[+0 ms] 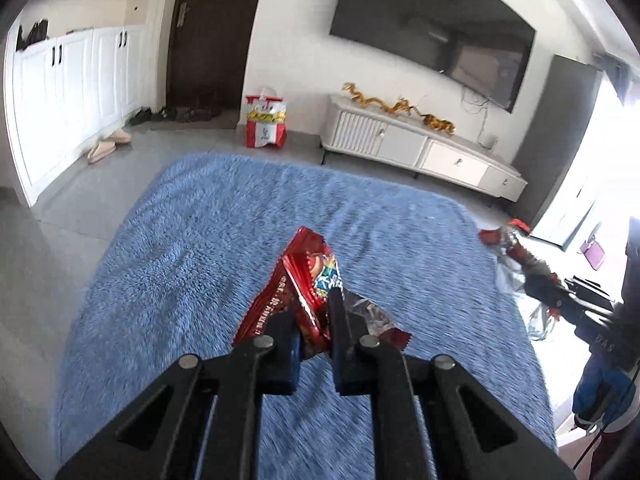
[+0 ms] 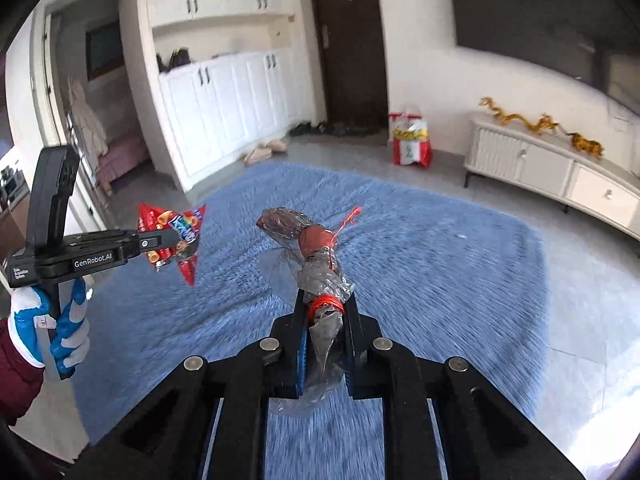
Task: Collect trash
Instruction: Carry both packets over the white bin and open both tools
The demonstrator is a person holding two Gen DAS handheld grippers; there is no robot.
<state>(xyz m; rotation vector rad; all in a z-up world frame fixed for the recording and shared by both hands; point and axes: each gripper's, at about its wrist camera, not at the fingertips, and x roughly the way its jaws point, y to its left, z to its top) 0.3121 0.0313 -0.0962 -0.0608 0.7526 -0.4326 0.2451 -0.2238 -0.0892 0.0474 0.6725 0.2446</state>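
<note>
My left gripper (image 1: 316,320) is shut on a red snack wrapper (image 1: 304,276), which sticks up between its fingers above the blue shaggy rug (image 1: 200,240). From the right wrist view that left gripper (image 2: 176,242) shows at the left, held by a hand in a blue and white glove (image 2: 60,320), with the red snack wrapper (image 2: 176,236) at its tip. My right gripper (image 2: 326,312) is shut on a crumpled clear plastic wrapper with red bands (image 2: 316,256), lifted over the rug (image 2: 440,260). In the left wrist view, the right gripper (image 1: 560,300) and its clear plastic wrapper (image 1: 516,252) appear at the right edge.
A red and white bag (image 1: 266,124) stands on the tiled floor by the dark door (image 1: 212,36). A white TV cabinet (image 1: 424,148) with gold dragon ornaments runs along the wall under a television (image 1: 432,28). White cupboards (image 2: 232,92) and slippers (image 2: 266,152) lie to the left.
</note>
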